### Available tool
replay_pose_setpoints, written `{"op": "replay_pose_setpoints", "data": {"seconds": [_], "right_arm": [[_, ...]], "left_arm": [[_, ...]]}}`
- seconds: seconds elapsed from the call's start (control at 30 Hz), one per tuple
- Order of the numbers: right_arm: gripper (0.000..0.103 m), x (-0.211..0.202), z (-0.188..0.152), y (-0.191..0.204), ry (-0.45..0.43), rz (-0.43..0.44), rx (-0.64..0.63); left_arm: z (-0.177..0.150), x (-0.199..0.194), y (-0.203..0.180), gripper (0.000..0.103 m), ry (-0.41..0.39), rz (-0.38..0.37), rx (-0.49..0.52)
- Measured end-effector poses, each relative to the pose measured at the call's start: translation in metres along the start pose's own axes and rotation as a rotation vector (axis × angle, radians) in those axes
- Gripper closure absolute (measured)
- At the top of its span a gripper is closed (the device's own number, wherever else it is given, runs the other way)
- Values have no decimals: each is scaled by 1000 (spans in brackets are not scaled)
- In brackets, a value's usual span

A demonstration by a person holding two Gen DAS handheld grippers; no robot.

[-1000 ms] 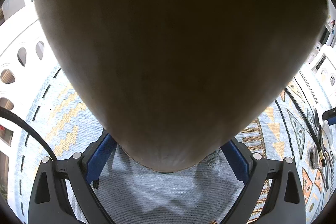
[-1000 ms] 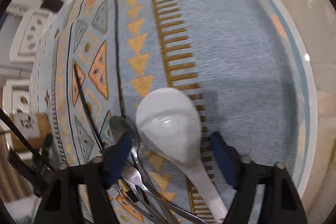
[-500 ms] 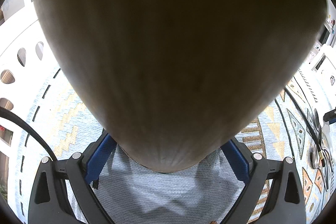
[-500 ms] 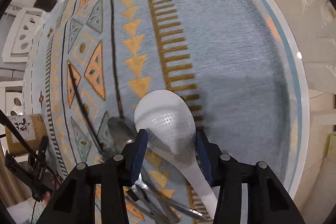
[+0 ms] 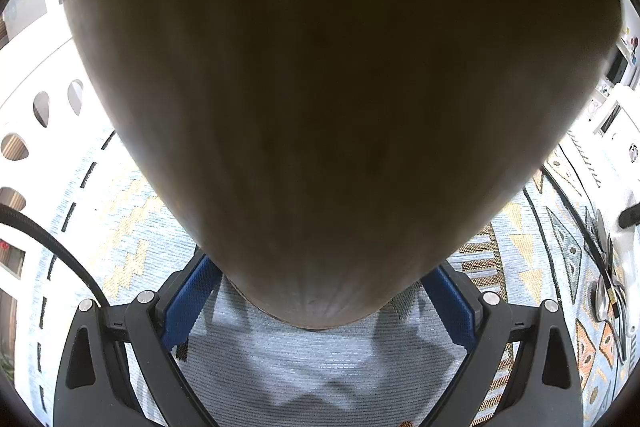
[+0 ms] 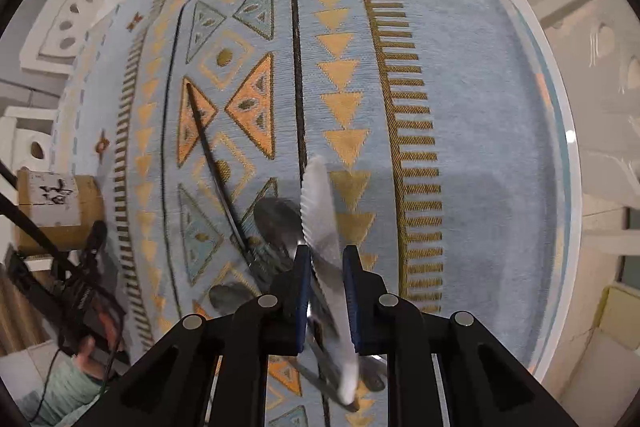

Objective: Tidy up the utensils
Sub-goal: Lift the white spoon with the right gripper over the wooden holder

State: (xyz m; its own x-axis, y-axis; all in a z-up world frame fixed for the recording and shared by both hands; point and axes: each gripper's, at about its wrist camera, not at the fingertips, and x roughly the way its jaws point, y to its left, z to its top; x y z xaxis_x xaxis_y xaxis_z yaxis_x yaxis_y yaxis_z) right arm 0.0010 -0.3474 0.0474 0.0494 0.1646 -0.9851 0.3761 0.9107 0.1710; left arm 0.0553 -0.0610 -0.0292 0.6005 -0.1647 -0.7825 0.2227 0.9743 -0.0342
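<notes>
Tablecloth [image 6: 472, 99] light blue woven, banded with orange and yellow triangles, teal triangles, olive-brown comb stripes and thin black lines, sitting on a white round table [image 6: 560, 131]; white spoon [image 6: 320, 211] with a dimpled texture, tilted on edge between blue pads [image 6: 352, 291] of the right gripper [image 6: 326, 295], whose frame is black with silver screws. Metal utensils [image 6: 276, 223] grey-silver and blurred, one black chopstick [image 6: 208, 151] across the orange triangles. Left gripper [image 5: 320, 301] also black with blue pads [image 5: 188, 303], around a dull brown wooden container [image 5: 328, 99] with faint grain, same blue cloth below, white chairs with oval cut-outs [image 5: 40, 107] behind
</notes>
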Motion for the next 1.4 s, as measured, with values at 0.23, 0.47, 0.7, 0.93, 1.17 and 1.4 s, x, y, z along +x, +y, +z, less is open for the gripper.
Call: {"op": "replay_pose_setpoints", "data": {"seconds": [0.23,0.47,0.7,0.93,1.17,1.4], "right_arm": [[87,27,17,8,35,-6,1],[95,-2,12,20,-80,-8,-38],[95,-88,4,47,-319,89,-69],[95,-183,-17,127,-677,187,-183],[95,-242,-40,225,-946,314,-338],[95,-215,-50,292,-1020,280,-400]], "left_arm": [[0,0,0,5,0,0,0],[0,0,-1,5,0,1,0],[0,1,-2,5,1,3,3],[1,2,-3,5,1,4,4],[1,1,-3,5,1,4,3],[1,2,-3,5,2,3,3]]}}
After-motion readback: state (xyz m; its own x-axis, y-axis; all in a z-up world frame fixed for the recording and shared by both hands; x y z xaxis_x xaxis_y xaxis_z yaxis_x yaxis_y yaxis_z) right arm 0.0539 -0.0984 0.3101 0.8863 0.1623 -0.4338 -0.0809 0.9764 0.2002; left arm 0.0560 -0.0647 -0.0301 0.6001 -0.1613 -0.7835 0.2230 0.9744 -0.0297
